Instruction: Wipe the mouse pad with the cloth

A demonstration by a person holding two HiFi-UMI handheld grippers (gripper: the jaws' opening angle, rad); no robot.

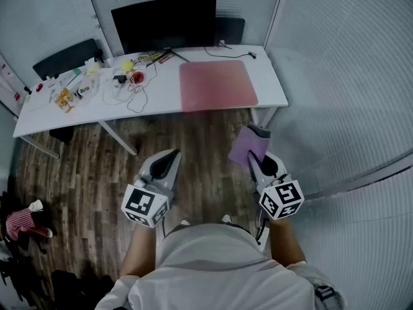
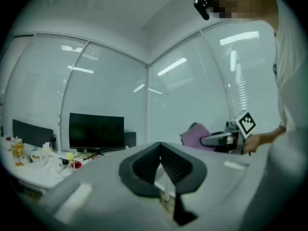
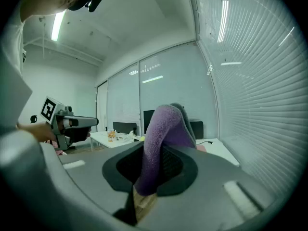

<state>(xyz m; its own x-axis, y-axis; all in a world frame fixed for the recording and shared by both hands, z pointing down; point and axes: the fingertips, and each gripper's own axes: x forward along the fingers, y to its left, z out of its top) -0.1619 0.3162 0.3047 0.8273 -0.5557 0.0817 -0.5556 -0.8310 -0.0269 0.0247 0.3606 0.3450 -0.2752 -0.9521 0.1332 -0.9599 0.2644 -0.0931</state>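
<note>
Glass-walled office, blinds all round, wood-look floor. White desk sits well ahead of the person, who stands back from it. Nothing is wiping yet.

- Mouse pad: on the desk's right half, in front of the black monitor. Flat pinkish-red rectangle with rounded corners, matte, nothing lying on it.
- Right gripper: jaws pinched on the cloth, held low and well short of the desk. Cloth is purple, soft and nappy like microfibre, with a grey layer behind. It's gripped near one end and the rest flops up and over the jaws.
- Left gripper: jaws pressed together, nothing between them. Held low beside the right one, the two apart.
- Jaw pads are dark and ribbed; gripper bodies are smooth grey plastic.

Risks, my read:
- The pinch is narrow and near the cloth's edge. Drag across a matte pad could pull the cloth out, or bunch it so that bare jaw scrapes the pad.
- The loose flap may fold under, leaving only a thin strip in contact. Press flat and use slow strokes.
- The desk top looks smooth. If the pad isn't pinned it may slide with the stroke, and the empty left gripper could hold a corner down.
- A thin black cable runs just behind the pad's far edge, so a long push stroke could snag it.
- Tangled wires and small items sit to the left of the pad. A sideways overshoot would sweep into them.
</note>
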